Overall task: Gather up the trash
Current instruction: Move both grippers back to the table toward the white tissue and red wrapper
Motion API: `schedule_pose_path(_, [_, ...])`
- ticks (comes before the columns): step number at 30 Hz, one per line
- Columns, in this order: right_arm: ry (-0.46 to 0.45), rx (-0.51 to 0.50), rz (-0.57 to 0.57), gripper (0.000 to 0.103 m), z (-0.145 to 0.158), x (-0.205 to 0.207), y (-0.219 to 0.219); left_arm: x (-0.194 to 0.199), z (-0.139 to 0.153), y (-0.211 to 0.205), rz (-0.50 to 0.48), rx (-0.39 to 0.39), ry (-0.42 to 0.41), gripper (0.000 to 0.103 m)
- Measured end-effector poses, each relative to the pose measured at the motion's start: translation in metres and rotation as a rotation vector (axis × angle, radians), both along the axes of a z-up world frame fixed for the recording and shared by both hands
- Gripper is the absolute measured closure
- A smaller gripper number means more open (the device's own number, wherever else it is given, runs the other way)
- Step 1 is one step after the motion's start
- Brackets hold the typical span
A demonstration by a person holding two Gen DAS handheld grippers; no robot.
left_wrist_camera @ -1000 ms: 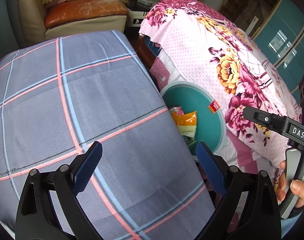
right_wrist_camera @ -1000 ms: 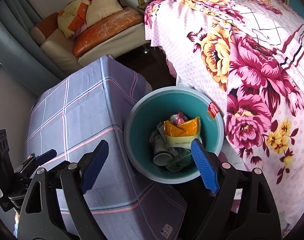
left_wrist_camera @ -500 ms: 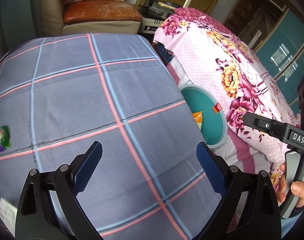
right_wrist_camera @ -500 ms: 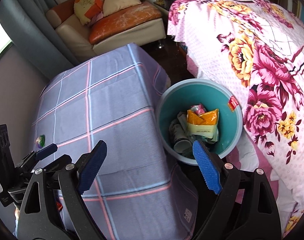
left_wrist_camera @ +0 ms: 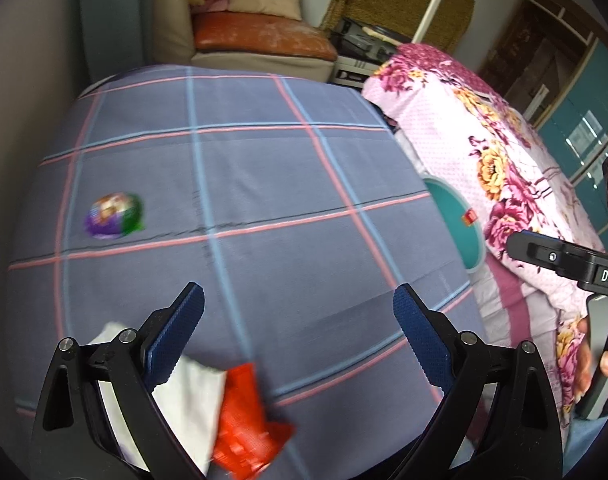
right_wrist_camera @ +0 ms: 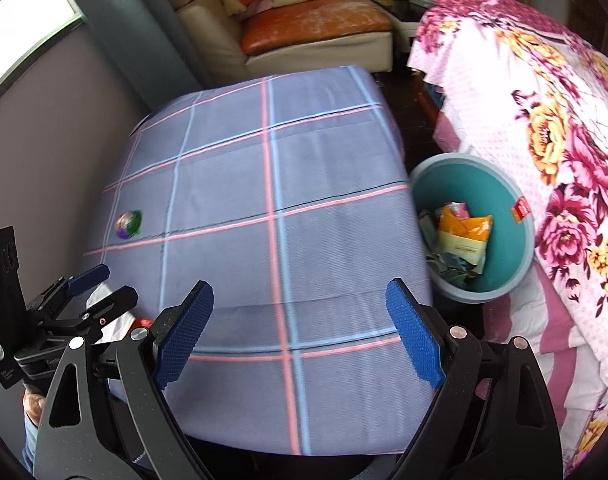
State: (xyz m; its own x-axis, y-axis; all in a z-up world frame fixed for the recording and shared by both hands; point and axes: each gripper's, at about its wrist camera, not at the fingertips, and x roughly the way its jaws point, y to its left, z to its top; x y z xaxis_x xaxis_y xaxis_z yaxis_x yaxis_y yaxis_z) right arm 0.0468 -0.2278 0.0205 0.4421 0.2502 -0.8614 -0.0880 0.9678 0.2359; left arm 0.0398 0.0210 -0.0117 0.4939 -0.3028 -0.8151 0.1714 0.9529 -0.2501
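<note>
Trash is lying nearest: a red wrapper (left_wrist_camera: 245, 432) touching a white tissue (left_wrist_camera: 183, 404) under the left gripper (left_wrist_camera: 299, 336), whose jaws are gaping wide. The right gripper (right_wrist_camera: 299, 336) is hanging equally wide over the plaid tablecloth (right_wrist_camera: 271, 216). Farther off, a purple-green wrapper (left_wrist_camera: 113, 216) is sitting alone, and the teal bin (right_wrist_camera: 520, 256) is holding packets.

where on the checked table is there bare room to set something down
The middle and far end of the checked cloth lie bare, bordered by the round wrapper and the teal bin. Crowded at the near corner: white paper and red packet under the left tool.
</note>
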Motion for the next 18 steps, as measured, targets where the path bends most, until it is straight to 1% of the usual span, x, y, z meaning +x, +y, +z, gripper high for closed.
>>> schedule_pose_path(3, [0.006, -0.011, 0.059, 0.019, -0.002, -0.005, 0.025, -0.017, -0.002, 0.033, 0.042, 0.031, 0.001, 0.008])
schedule_pose_path(5, [0.016, -0.017, 0.090, 0.018, -0.006, -0.008, 0.040, -0.029, -0.006, 0.053, 0.075, 0.051, 0.018, 0.008])
schedule_pose_path(9, [0.048, -0.014, 0.157, 0.018, -0.019, -0.017, 0.067, -0.052, -0.016, 0.082, 0.120, 0.081, 0.039, 0.008])
schedule_pose_path(14, [0.088, -0.011, 0.224, 0.018, -0.036, -0.028, 0.092, -0.072, -0.033, 0.094, 0.146, 0.098, 0.070, 0.008])
schedule_pose_path(18, [0.119, -0.012, 0.254, 0.018, -0.049, -0.036, 0.103, -0.074, -0.046, 0.095, 0.149, 0.068, 0.098, 0.009])
